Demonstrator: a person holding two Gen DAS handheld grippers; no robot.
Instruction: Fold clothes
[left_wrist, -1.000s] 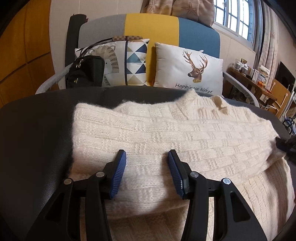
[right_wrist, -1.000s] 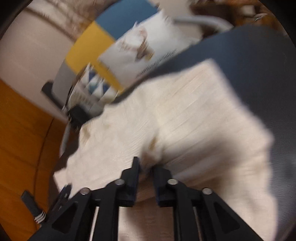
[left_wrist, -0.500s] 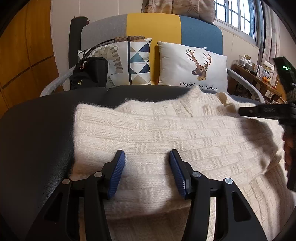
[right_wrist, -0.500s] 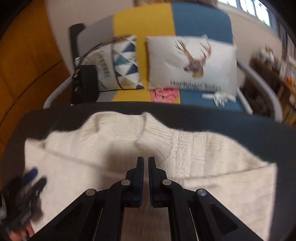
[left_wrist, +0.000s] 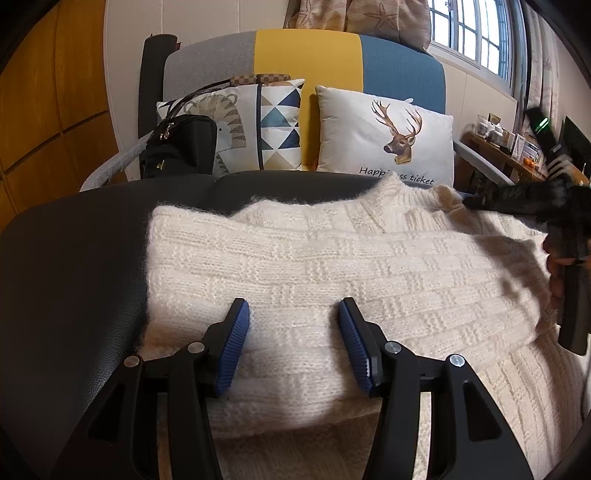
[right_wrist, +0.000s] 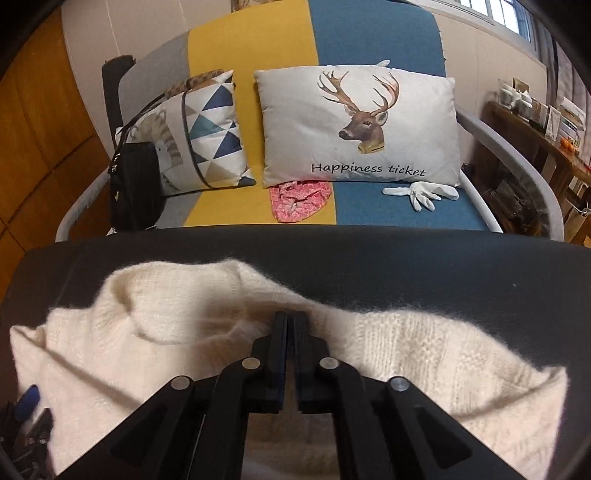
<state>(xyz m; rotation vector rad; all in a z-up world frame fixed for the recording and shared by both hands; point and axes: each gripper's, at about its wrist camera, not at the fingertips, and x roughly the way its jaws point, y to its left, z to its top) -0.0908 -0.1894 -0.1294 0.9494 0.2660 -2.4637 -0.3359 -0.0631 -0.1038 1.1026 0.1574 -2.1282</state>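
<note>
cream knit sweater (left_wrist: 332, 266) lies partly folded on a dark tabletop (left_wrist: 74, 277), filling the lower centre of both views. it looks soft, thick and floppy; best pinched at an edge or the collar. left gripper (left_wrist: 293, 339) hovers half open, holding nothing. right gripper (right_wrist: 290, 325), nearly shut, has its tips at the collar; whether it grips is unclear.

Two black hand-held grippers with silver screws

The left gripper (left_wrist: 293, 345) has ribbed blue pads on its black fingers (left_wrist: 236, 343); the right gripper (right_wrist: 290, 354) shows flat black fingers, four round silver screws.
</note>
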